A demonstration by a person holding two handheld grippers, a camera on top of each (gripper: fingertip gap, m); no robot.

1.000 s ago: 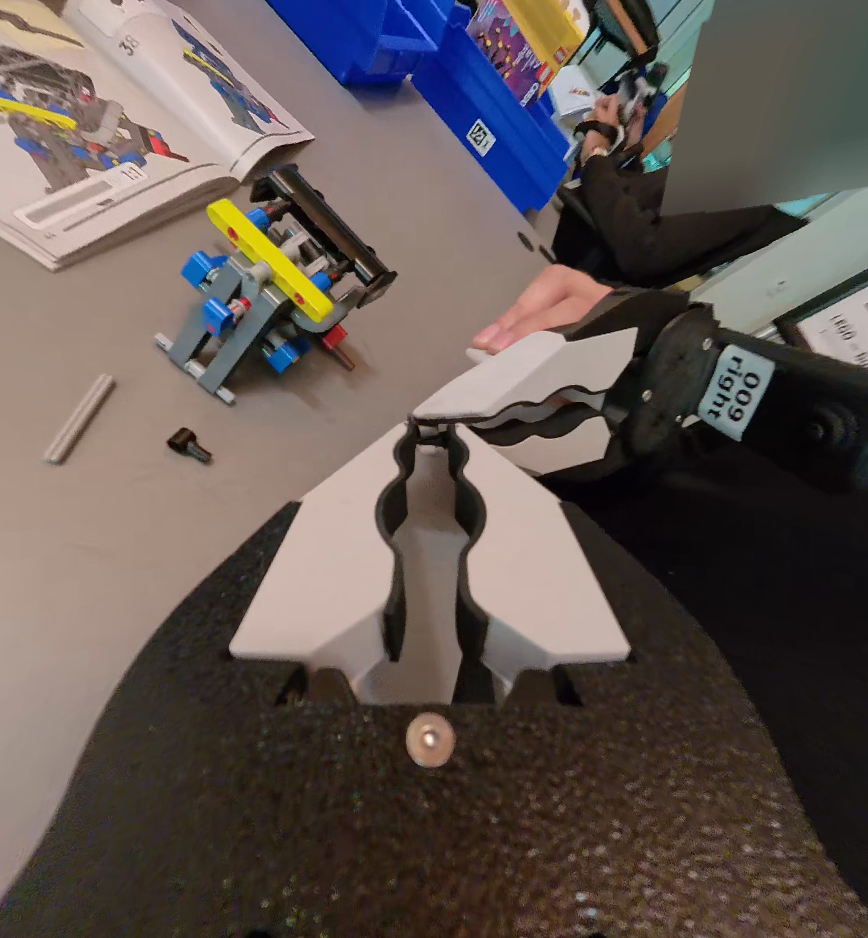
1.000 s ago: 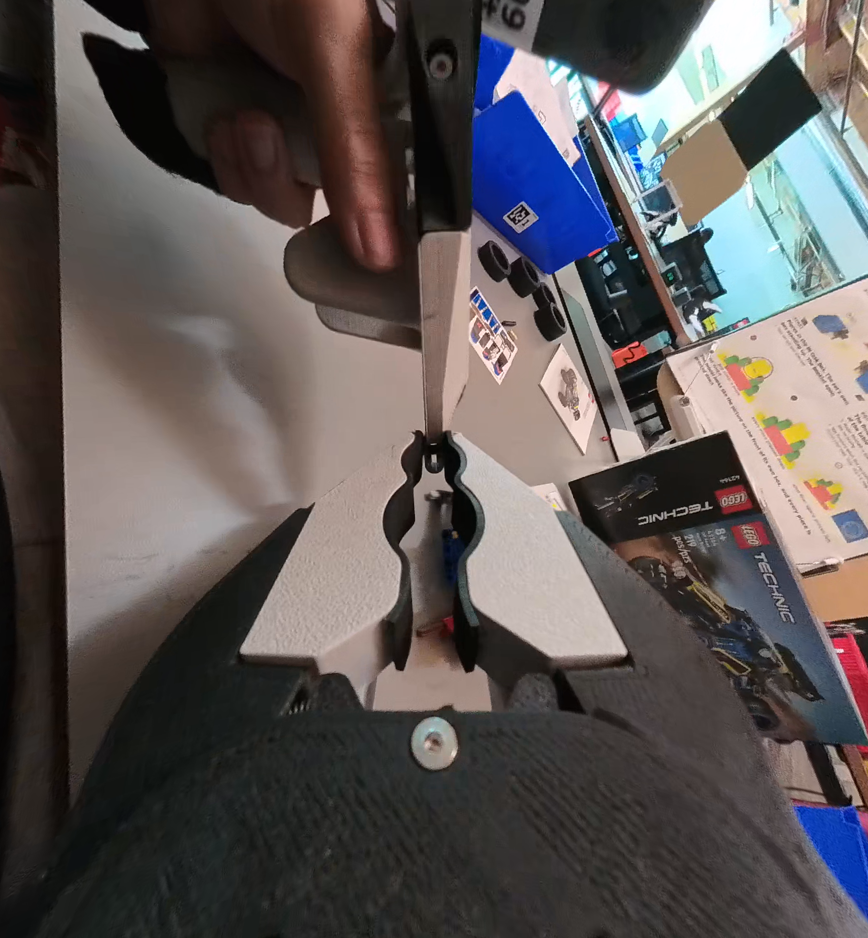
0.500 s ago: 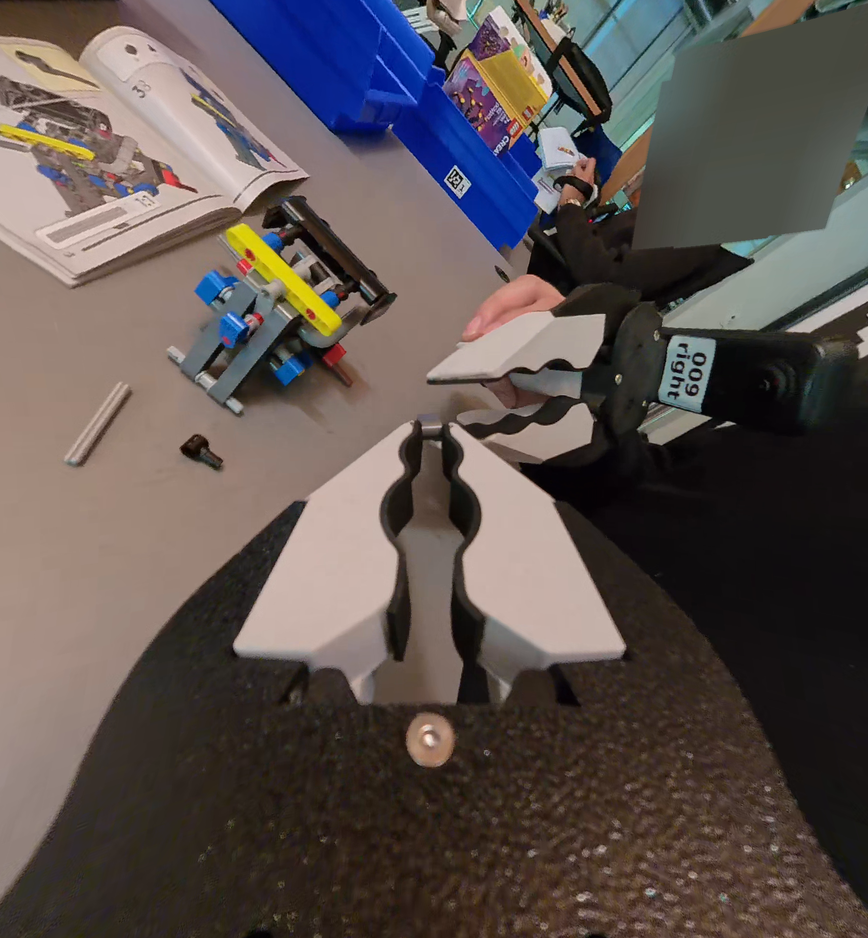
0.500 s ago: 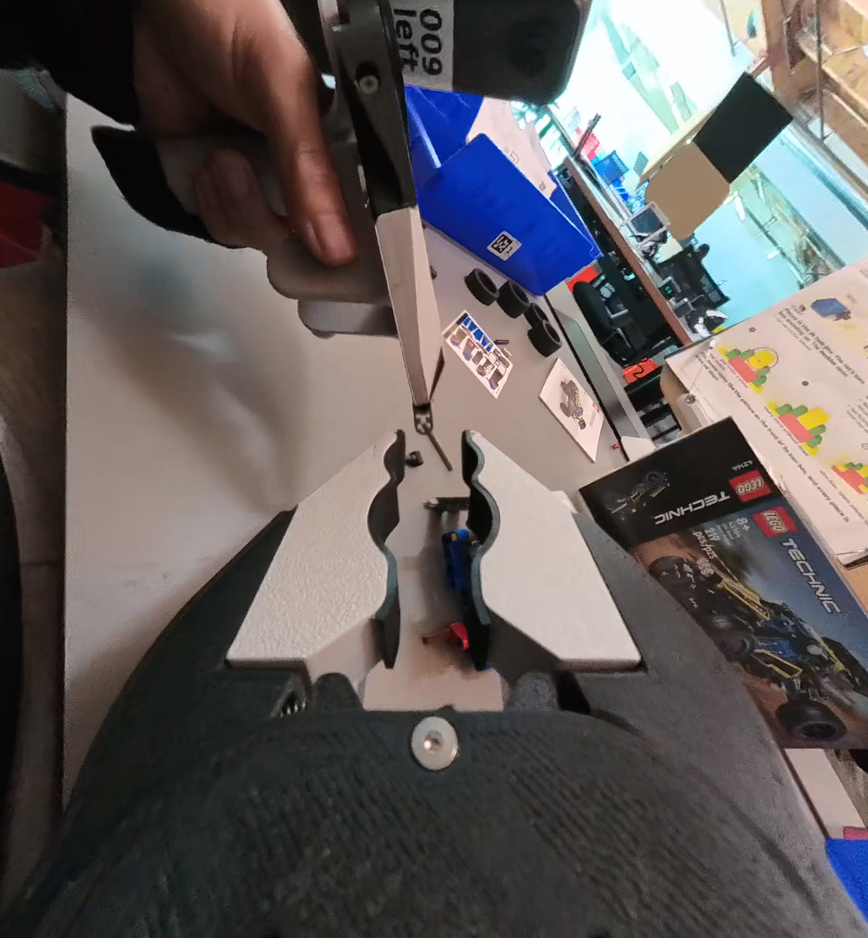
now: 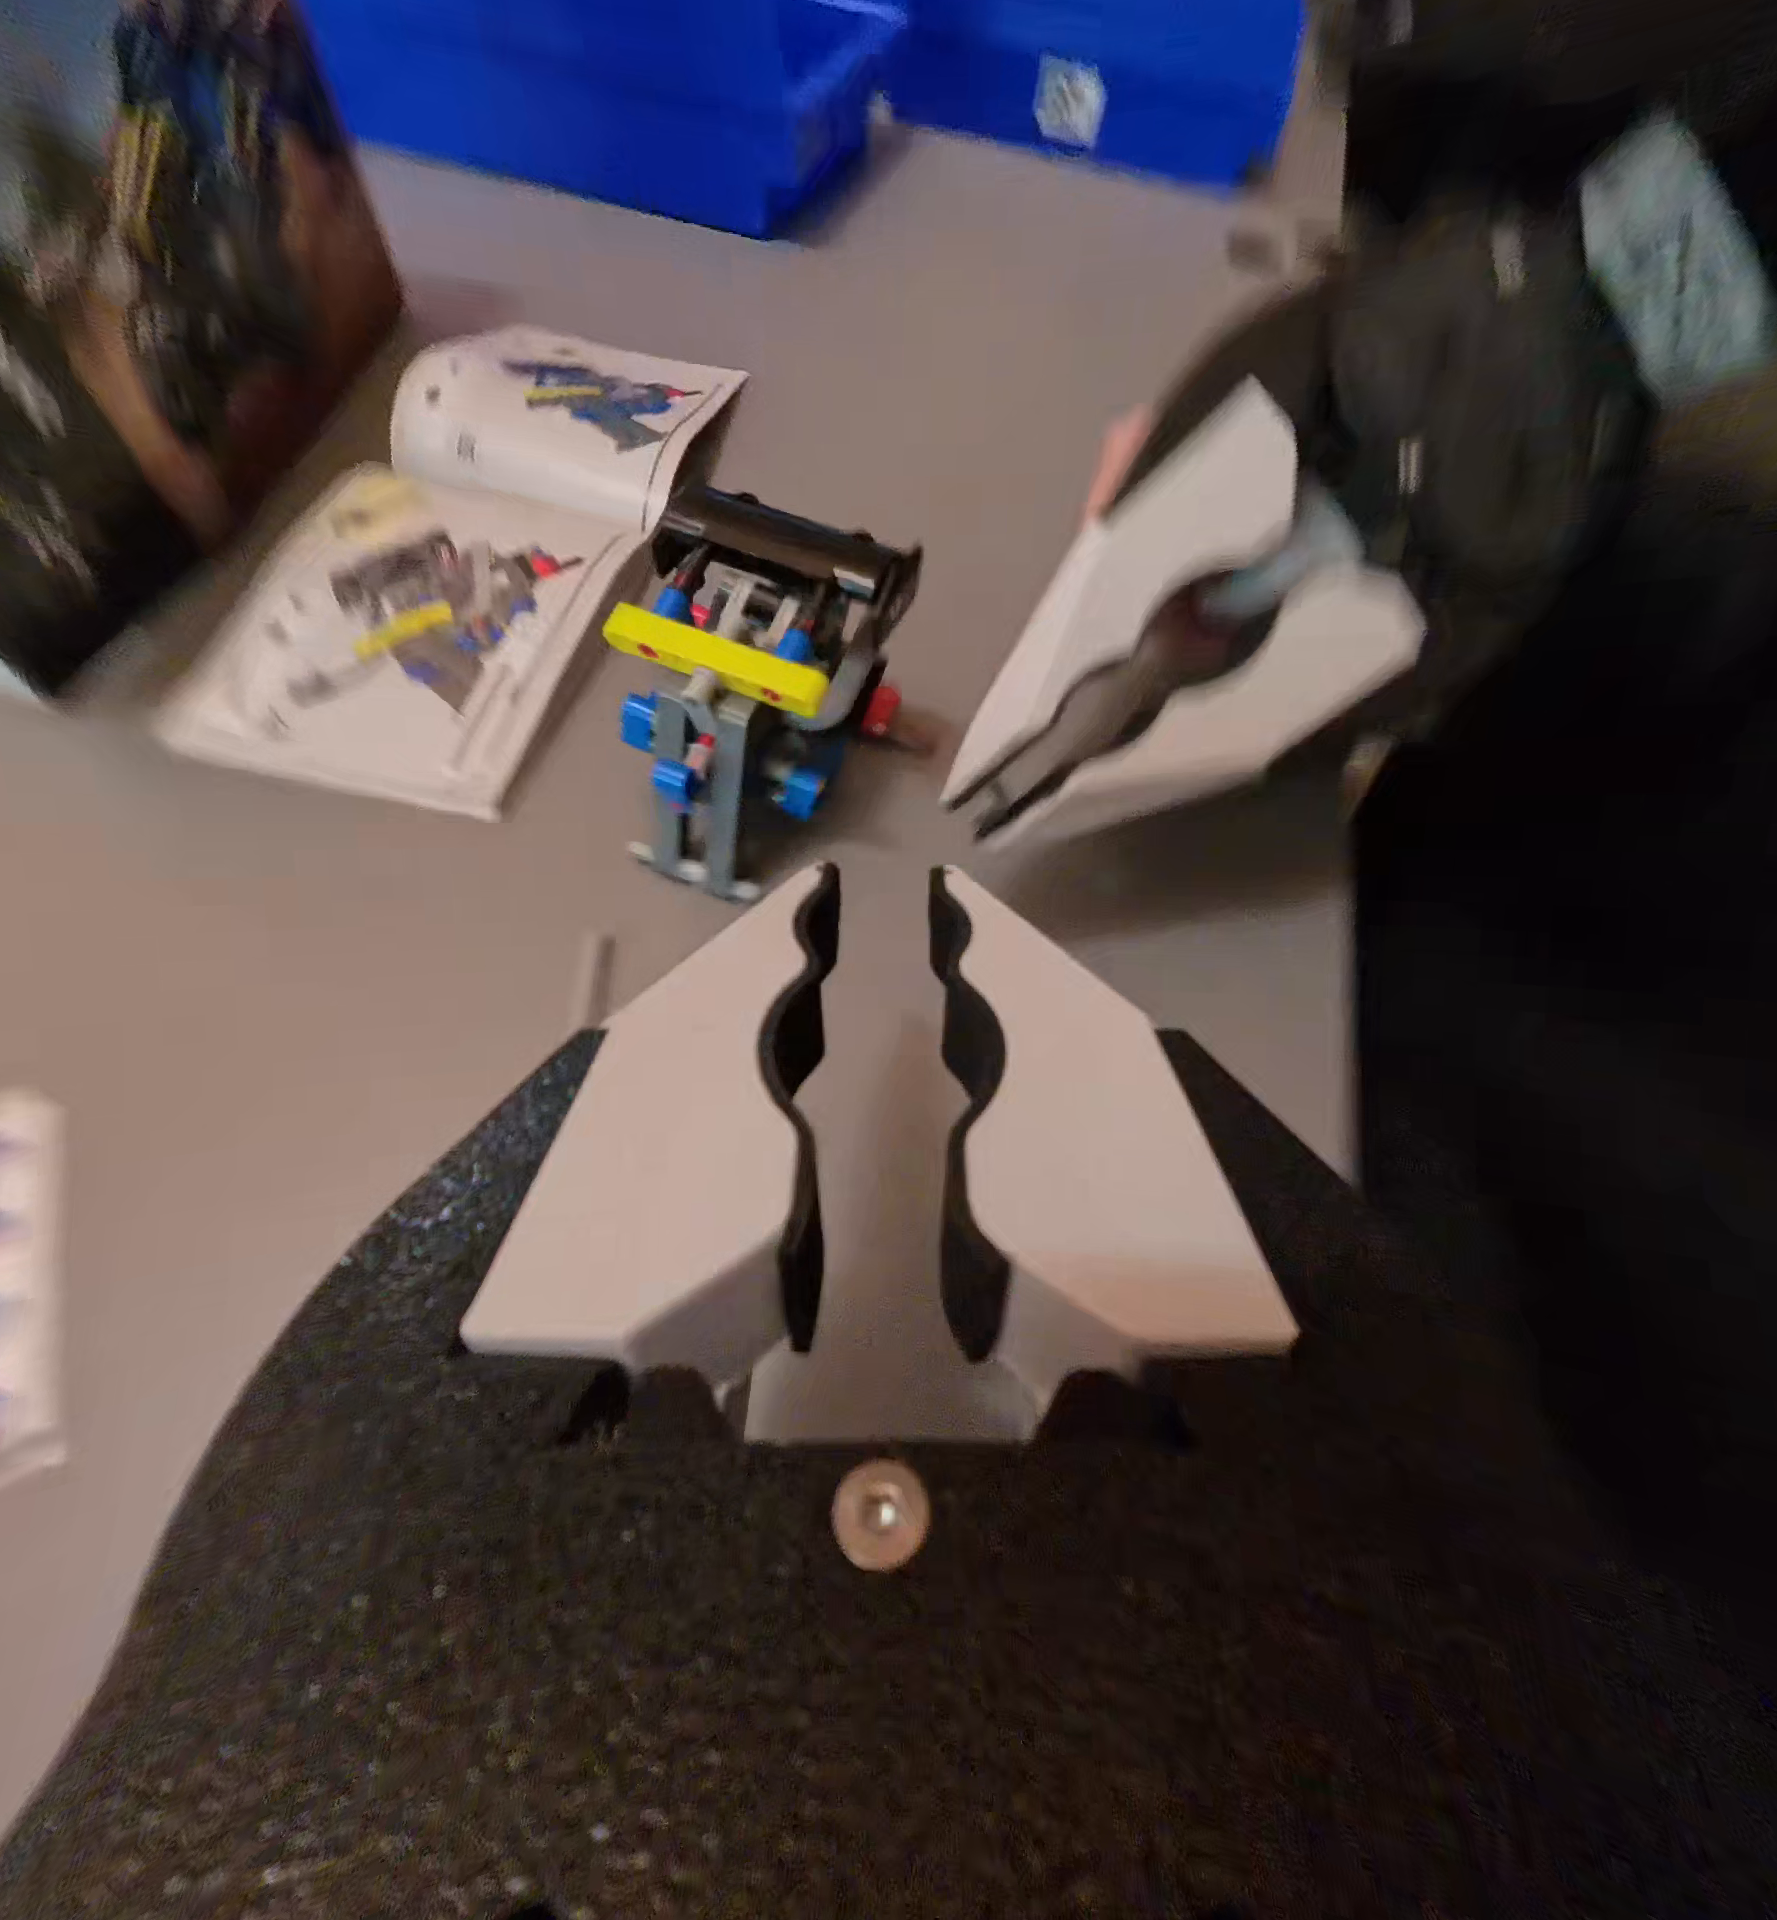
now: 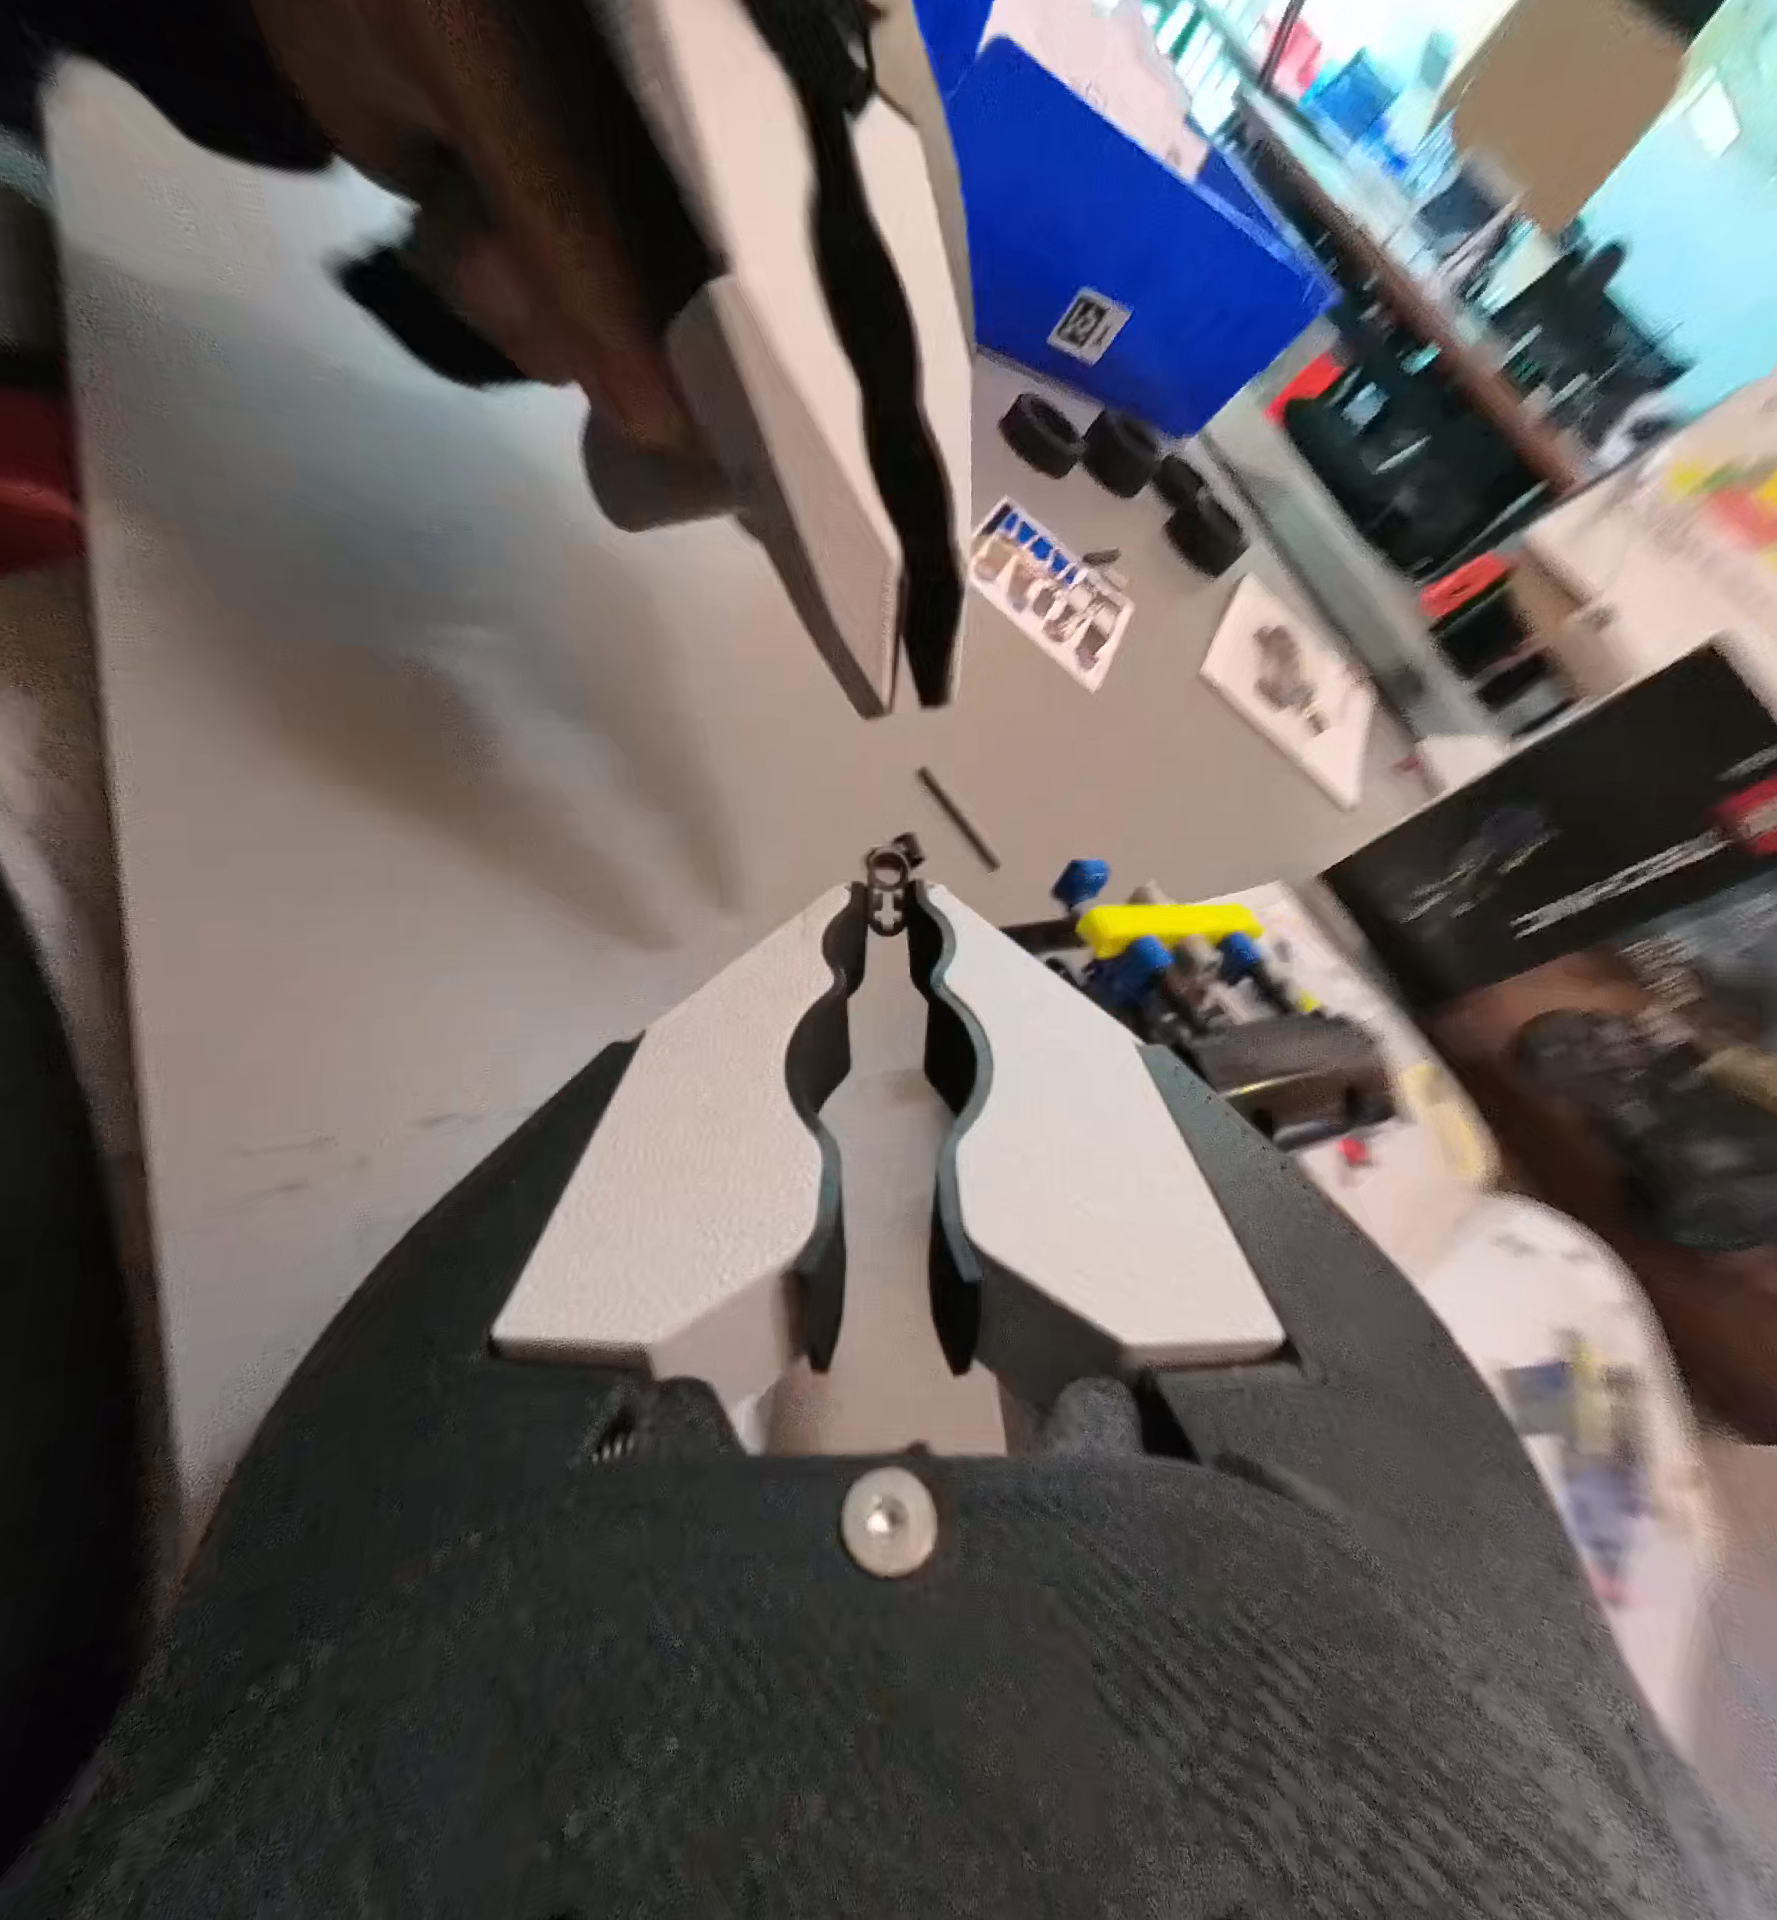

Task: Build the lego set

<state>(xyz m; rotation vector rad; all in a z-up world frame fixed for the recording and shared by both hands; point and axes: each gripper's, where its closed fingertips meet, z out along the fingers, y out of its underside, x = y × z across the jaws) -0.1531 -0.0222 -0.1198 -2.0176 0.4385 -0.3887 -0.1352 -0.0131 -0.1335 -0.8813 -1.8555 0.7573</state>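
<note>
Black, small connector piece sits pinched in the right gripper; keep that squeeze steady. Left gripper hangs parted and empty near the toy model.

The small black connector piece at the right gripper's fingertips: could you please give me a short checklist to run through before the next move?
1. Small black connector piece pinched between the right gripper fingertips: ok.
2. Ring end of the piece sticks out past the tips: ok.
3. Left gripper open, nothing between its fingers: ok.
4. Left gripper apart from the right one: ok.
5. Partly built model stands on the grey table beside the open instruction booklet, free of both grippers: ok.
6. Grip firmness on the piece: cannot tell; both views are motion-blurred.
</note>
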